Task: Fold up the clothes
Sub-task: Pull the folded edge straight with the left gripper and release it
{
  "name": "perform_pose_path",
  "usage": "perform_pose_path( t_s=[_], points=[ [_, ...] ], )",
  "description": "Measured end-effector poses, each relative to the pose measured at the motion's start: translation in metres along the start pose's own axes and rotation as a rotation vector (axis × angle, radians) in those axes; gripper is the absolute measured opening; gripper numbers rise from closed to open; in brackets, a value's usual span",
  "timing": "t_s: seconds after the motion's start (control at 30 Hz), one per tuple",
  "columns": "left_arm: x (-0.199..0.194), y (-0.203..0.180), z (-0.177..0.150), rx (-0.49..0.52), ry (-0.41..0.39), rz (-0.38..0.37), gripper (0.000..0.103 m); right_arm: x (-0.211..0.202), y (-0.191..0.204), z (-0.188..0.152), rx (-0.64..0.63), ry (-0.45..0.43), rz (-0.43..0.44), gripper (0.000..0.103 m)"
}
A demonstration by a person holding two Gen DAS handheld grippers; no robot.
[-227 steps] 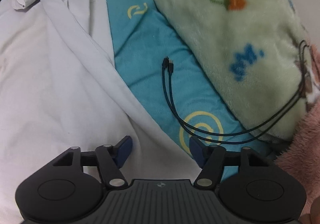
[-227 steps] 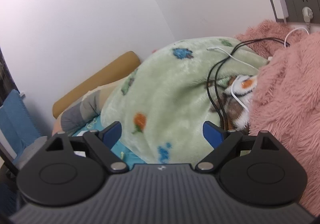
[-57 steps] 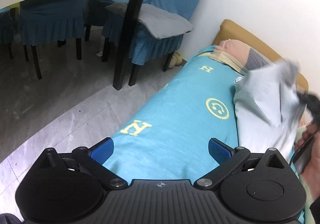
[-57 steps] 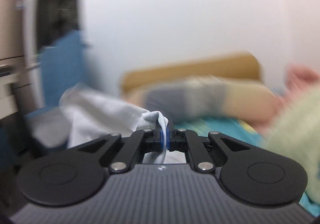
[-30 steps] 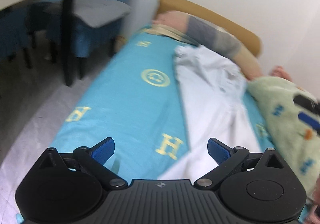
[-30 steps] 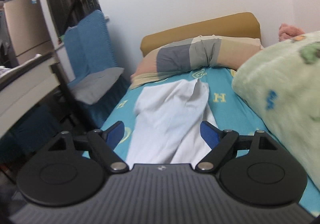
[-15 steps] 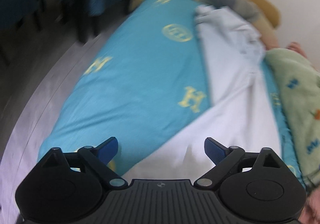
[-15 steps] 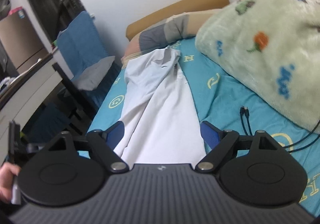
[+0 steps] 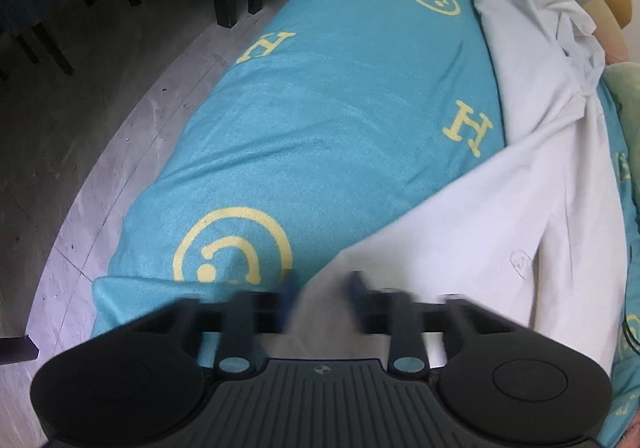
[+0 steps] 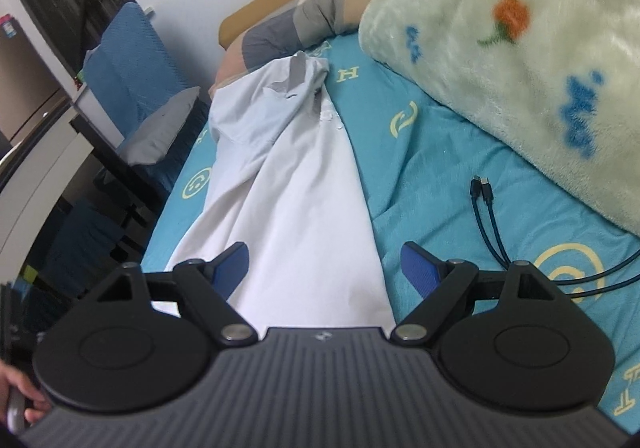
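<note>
A pale white shirt (image 9: 536, 183) lies lengthwise on the teal bedsheet (image 9: 340, 119), collar end bunched near the pillow. It also shows in the right wrist view (image 10: 304, 183). My left gripper (image 9: 322, 288) is blurred, its jaws narrowed around the shirt's near left hem corner with a gap still between them. My right gripper (image 10: 326, 264) is open and empty, hovering above the shirt's near hem.
A green fleece blanket (image 10: 520, 47) is piled on the right of the bed. Two black cables (image 10: 492, 215) lie on the sheet beside it. A striped pillow (image 10: 292, 27) sits at the headboard. Chairs (image 10: 132, 59) and grey floor (image 9: 80, 119) lie left of the bed.
The right gripper let go of the shirt, which now lies spread on the bed. Both grippers dropped toward its near hem. The left jaws have narrowed in the last half second.
</note>
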State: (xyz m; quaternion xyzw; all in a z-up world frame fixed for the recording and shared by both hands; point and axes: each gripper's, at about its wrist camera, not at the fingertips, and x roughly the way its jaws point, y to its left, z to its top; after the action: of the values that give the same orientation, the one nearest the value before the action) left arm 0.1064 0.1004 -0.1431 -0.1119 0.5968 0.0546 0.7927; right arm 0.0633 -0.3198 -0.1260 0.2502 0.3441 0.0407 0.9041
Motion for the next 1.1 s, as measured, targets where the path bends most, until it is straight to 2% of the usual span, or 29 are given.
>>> perform_pose_path(
  t_s=[0.1, 0.2, 0.27, 0.4, 0.5, 0.57, 0.7, 0.83, 0.87, 0.93, 0.97, 1.07, 1.1],
  points=[
    [-0.018, -0.012, -0.008, 0.057, -0.041, -0.020, 0.002, 0.001, -0.002, 0.001, 0.014, -0.002, -0.003, 0.084],
    [-0.053, -0.034, -0.024, 0.173, -0.139, -0.046, 0.001, -0.003, -0.005, 0.002, 0.045, -0.014, 0.012, 0.084],
    [-0.078, -0.051, -0.040, 0.237, -0.190, -0.096, 0.001, -0.006, -0.006, 0.002, 0.055, -0.029, 0.002, 0.084],
    [-0.110, -0.094, -0.079, 0.325, -0.203, -0.251, 0.001, -0.011, -0.005, 0.003, 0.040, -0.071, -0.024, 0.084],
    [-0.105, -0.129, -0.104, 0.374, -0.152, -0.388, 0.001, -0.010, -0.009, 0.005, 0.048, -0.068, -0.028, 0.084],
    [-0.088, -0.149, -0.120, 0.408, -0.094, -0.431, 0.001, -0.007, -0.012, 0.004, 0.061, -0.045, -0.021, 0.084],
    [-0.042, -0.174, -0.136, 0.473, -0.002, -0.413, 0.002, 0.001, -0.016, -0.003, 0.064, 0.029, 0.003, 0.084],
    [-0.019, -0.163, -0.129, 0.425, 0.076, -0.445, 0.006, 0.018, -0.027, -0.013, 0.129, 0.147, 0.045, 0.084],
    [-0.018, -0.157, -0.125, 0.401, 0.084, -0.460, 0.011, 0.022, -0.031, -0.015, 0.150, 0.177, 0.045, 0.084],
    [-0.022, -0.141, -0.115, 0.334, 0.081, -0.518, 0.028, 0.028, -0.039, -0.020, 0.197, 0.221, 0.041, 0.084],
    [-0.025, -0.132, -0.110, 0.300, 0.079, -0.547, 0.042, 0.030, -0.043, -0.021, 0.224, 0.231, 0.040, 0.084],
    [-0.030, -0.103, -0.095, 0.172, 0.055, -0.592, 0.046, 0.029, -0.056, -0.024, 0.300, 0.240, 0.053, 0.084],
    [-0.031, -0.094, -0.088, 0.126, 0.035, -0.584, 0.053, 0.029, -0.059, -0.026, 0.323, 0.247, 0.056, 0.084]
  ],
)
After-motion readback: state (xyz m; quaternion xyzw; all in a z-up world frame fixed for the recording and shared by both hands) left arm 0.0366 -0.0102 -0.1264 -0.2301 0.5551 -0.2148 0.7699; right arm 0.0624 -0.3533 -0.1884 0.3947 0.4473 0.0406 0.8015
